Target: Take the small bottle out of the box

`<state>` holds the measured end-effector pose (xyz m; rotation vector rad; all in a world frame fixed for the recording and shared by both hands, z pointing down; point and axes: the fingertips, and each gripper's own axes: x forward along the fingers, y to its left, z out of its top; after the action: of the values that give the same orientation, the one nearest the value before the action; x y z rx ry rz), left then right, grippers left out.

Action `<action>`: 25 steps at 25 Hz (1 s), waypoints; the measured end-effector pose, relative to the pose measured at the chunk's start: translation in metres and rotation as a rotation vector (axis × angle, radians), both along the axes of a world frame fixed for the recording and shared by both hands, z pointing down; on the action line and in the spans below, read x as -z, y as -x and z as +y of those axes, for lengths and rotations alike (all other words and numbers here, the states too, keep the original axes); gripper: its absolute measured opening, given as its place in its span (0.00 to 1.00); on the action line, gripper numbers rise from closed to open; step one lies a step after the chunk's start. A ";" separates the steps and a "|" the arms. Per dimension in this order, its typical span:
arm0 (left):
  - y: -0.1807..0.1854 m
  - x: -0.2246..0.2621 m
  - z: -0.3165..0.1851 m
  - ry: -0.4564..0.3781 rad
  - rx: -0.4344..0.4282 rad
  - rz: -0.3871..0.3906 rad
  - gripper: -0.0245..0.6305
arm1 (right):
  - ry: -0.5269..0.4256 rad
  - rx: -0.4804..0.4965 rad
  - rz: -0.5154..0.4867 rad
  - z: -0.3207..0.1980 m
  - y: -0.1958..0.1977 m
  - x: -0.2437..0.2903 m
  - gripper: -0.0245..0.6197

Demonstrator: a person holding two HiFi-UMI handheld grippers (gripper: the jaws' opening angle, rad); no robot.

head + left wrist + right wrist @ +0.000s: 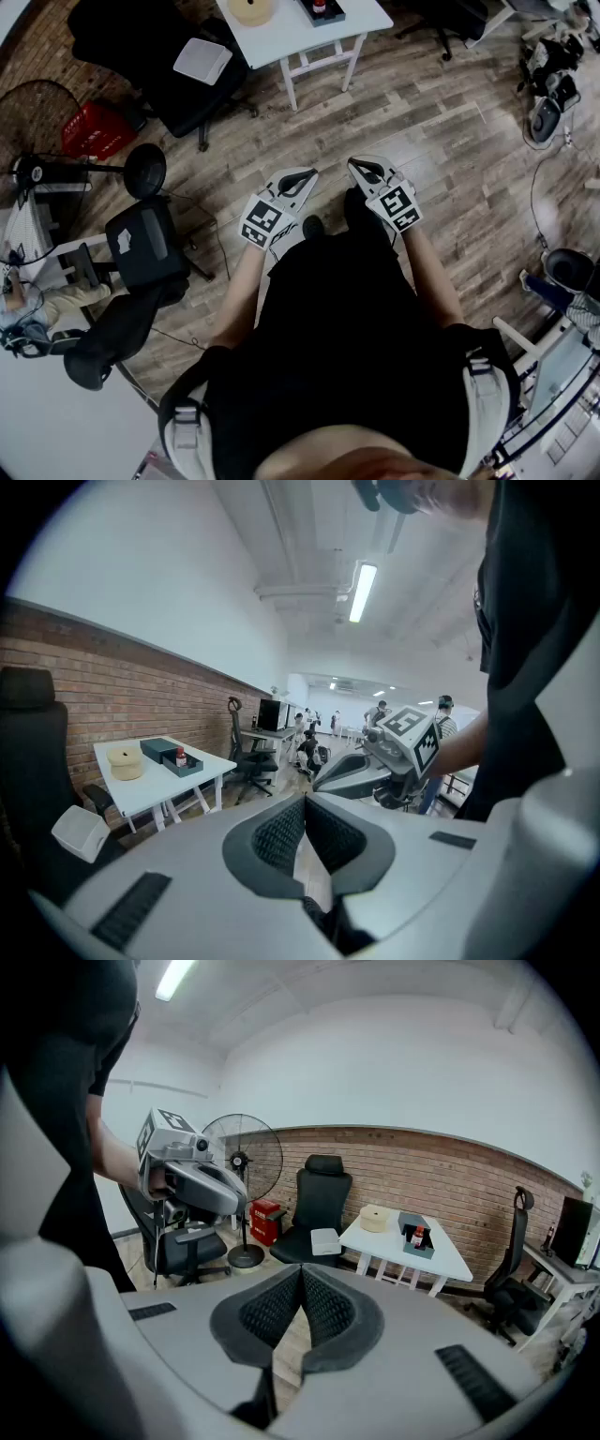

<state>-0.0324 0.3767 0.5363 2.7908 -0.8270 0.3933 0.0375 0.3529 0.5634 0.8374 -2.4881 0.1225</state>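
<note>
Two handheld grippers are held low in front of a person in a black top, above a wood floor [422, 122].

In the head view, the left gripper [302, 175] and the right gripper [361, 166] sit side by side. Both are well apart from a white table [281, 37] at the top of the picture. On the table a dark box [330, 15] holds the small bottle [320, 7], and a round pale roll [251, 9] lies near the box.

In the left gripper view, this gripper's jaws meet at the tips with nothing between them. The table stands far off by a brick wall [112, 705], with the bottle upright in the box.

In the right gripper view, the jaws are likewise pressed together and empty. The bottle stands in the box near the table's back edge. An office chair [322, 1194] stands just left of the table.
</note>
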 end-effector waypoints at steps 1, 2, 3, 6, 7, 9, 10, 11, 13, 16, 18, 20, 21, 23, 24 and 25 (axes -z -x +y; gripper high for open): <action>0.002 0.001 0.001 0.001 0.005 0.008 0.07 | -0.005 -0.001 0.001 0.002 0.000 0.001 0.03; 0.005 0.002 0.001 0.001 0.009 0.013 0.07 | -0.009 -0.003 0.002 0.003 0.000 0.001 0.03; 0.006 0.002 0.002 0.000 0.014 0.015 0.07 | -0.010 -0.006 0.004 0.005 -0.001 0.000 0.03; 0.008 0.005 0.004 -0.002 0.020 0.017 0.07 | -0.007 -0.026 0.013 0.011 -0.009 -0.003 0.03; 0.008 0.005 0.005 -0.002 0.019 0.018 0.07 | -0.009 -0.036 0.017 0.011 -0.012 -0.004 0.03; 0.009 0.005 0.004 -0.001 0.012 0.012 0.07 | -0.017 -0.064 0.021 0.009 -0.019 -0.004 0.03; 0.009 0.004 0.003 0.000 0.009 0.008 0.07 | -0.021 -0.081 0.019 0.009 -0.023 -0.003 0.03; 0.008 0.003 0.002 0.001 0.007 0.005 0.07 | -0.022 -0.097 0.013 0.008 -0.028 -0.002 0.03; 0.004 0.003 -0.001 0.000 0.004 0.003 0.07 | -0.020 -0.123 -0.005 0.008 -0.039 -0.001 0.03; -0.007 0.007 -0.005 -0.009 -0.011 -0.004 0.07 | -0.015 -0.154 -0.036 0.005 -0.057 0.001 0.03; -0.012 0.010 -0.007 -0.018 -0.025 -0.008 0.07 | -0.022 -0.175 -0.036 0.001 -0.065 0.002 0.03; -0.014 0.013 -0.011 -0.025 -0.030 -0.012 0.07 | -0.028 -0.184 -0.036 -0.004 -0.069 0.003 0.03; -0.015 0.015 -0.014 -0.027 -0.029 -0.012 0.07 | -0.030 -0.184 -0.035 -0.006 -0.069 0.004 0.03; -0.017 0.018 -0.018 -0.030 -0.029 -0.008 0.07 | -0.032 -0.184 -0.030 -0.010 -0.070 0.004 0.03; -0.017 0.019 -0.020 -0.032 -0.031 -0.008 0.07 | -0.031 -0.186 -0.029 -0.012 -0.070 0.003 0.03; -0.017 0.019 -0.021 -0.033 -0.032 -0.010 0.07 | -0.030 -0.189 -0.028 -0.014 -0.069 0.002 0.03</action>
<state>-0.0156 0.3557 0.5170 2.8379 -0.7990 0.4032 0.1066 0.3391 0.5616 1.0896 -2.4382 0.1633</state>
